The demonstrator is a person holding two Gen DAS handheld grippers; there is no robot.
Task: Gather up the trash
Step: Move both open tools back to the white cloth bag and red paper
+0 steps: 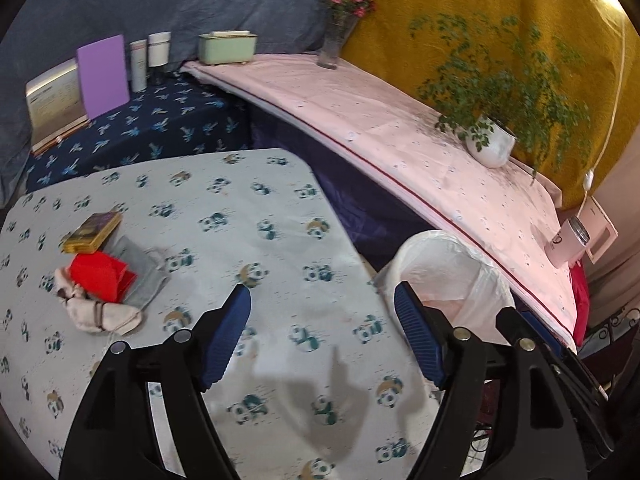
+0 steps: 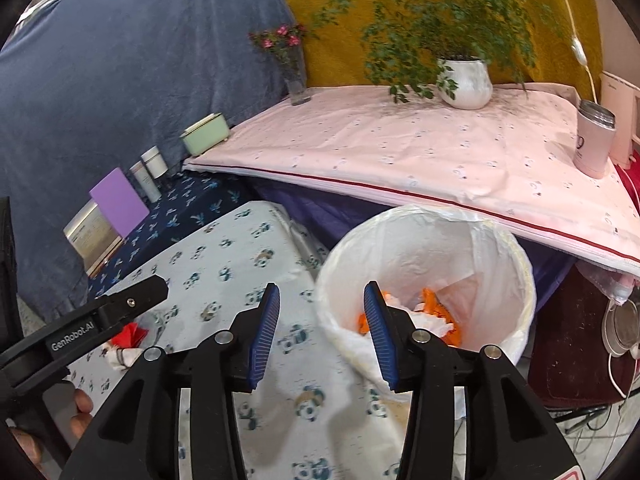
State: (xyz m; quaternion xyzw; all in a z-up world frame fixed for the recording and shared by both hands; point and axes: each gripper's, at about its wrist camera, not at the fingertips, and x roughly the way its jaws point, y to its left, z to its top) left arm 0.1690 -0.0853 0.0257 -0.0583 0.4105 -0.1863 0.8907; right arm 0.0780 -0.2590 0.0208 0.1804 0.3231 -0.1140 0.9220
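Both my left gripper point(image 1: 322, 336) and right gripper point(image 2: 320, 334) released, nothing held. Red crumpled paper point(image 1: 102, 276) and wadded white tissue point(image 1: 100, 316) lie on the panda-print surface point(image 1: 280, 240). White-lined round bin point(image 2: 424, 280) beside its edge. Risk: snagging the grey cloth point(image 1: 142, 276) or yellow card box point(image 1: 93, 227) with the trash.

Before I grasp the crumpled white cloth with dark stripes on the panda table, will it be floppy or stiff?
The crumpled white cloth is probably floppy: it lies bunched in soft folds, so it should sag from the fingers. It looks light, so a push would likely drag it across the panda tablecloth. It touches the red paper, which may shift with it.
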